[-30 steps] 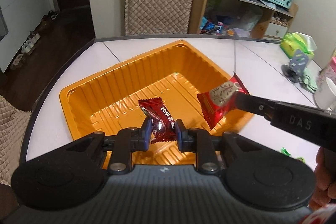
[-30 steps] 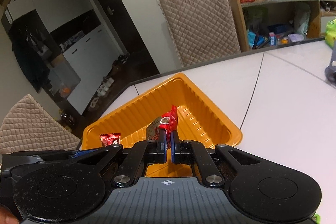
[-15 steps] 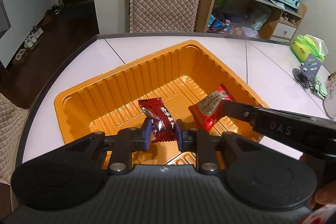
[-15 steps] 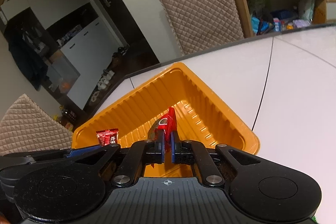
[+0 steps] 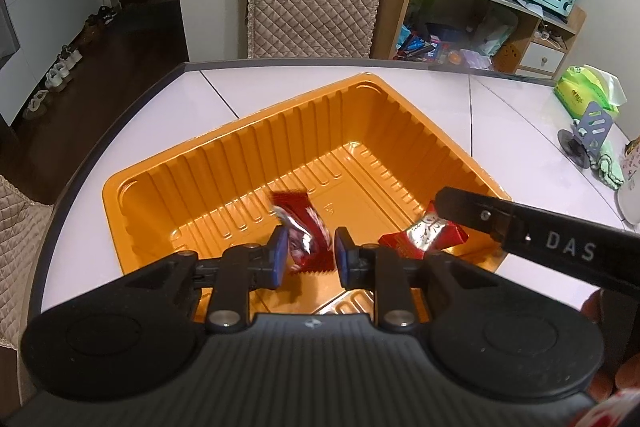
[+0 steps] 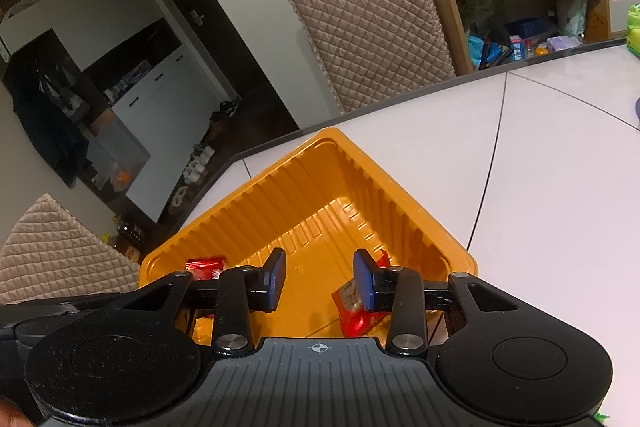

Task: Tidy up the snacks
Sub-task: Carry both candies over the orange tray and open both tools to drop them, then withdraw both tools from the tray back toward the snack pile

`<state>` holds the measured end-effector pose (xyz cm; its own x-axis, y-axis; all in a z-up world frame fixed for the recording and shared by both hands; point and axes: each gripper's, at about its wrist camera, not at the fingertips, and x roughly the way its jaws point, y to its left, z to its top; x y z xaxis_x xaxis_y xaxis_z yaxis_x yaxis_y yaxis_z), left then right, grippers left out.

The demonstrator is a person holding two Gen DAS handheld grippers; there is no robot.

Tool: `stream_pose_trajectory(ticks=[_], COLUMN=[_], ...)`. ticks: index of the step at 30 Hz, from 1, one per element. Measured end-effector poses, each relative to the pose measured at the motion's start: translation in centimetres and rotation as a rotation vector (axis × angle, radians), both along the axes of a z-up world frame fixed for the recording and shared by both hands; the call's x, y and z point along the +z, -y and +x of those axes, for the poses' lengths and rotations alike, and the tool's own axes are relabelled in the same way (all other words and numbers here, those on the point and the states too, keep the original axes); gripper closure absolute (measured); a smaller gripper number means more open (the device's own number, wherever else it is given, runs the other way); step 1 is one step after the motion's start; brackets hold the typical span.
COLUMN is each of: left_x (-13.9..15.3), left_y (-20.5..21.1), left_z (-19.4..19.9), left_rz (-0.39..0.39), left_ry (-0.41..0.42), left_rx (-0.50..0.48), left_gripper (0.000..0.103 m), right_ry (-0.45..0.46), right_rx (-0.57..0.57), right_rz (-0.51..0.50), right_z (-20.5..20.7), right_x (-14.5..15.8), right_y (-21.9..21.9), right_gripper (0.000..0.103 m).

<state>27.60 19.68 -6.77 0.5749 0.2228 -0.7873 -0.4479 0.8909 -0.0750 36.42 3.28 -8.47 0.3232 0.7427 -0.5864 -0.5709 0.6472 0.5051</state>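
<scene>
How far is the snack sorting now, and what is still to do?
Done: both grippers are open over the orange tray. The left gripper has let go of a dark red candy; the right gripper has released a red packet in the tray. Nothing is in hand. Left: a green wrapper at the table edge, perhaps.

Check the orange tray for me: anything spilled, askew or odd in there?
Nothing spilled. Both red snack packets sit inside the orange tray: the dark red packet looks blurred below the open left gripper, and the brighter red packet lies crumpled against the right wall beside the open right gripper.
</scene>
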Motion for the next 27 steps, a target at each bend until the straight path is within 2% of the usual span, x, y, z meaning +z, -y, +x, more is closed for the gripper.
stream_pose_trajectory(ticks=[4, 11, 18, 22, 27], left_x=[0.4, 1.6, 2.9, 3.3, 3.7], left_y=[0.1, 0.7, 2.1, 3.4, 5.1], left_z=[-0.3, -1.5, -4.3, -6.6, -9.9], left_rz=[0.006, 0.013, 0.003, 0.0, -0.003], left_ry=[0.008, 0.025, 0.047, 0.05, 0.048], left_rx=[0.001, -0.004, -0.037, -0.067, -0.112], left_gripper=[0.07, 0.06, 0.059, 0.056, 0.056], right_ry=[-0.001, 0.0, -0.007, -0.012, -0.006], right_rx=[-0.009, -0.044, -0.093, -0.136, -0.183], right_rz=[0.008, 0.03, 0.053, 0.069, 0.065], right_z=[-0.4, -1.7, -4.1, -5.9, -8.7], right_x=[0.5, 1.7, 3.1, 3.9, 4.6], right_y=[0.8, 2.8, 6.0, 8.6, 11.9], right_gripper=[0.065, 0.06, 0.051, 0.042, 0.041])
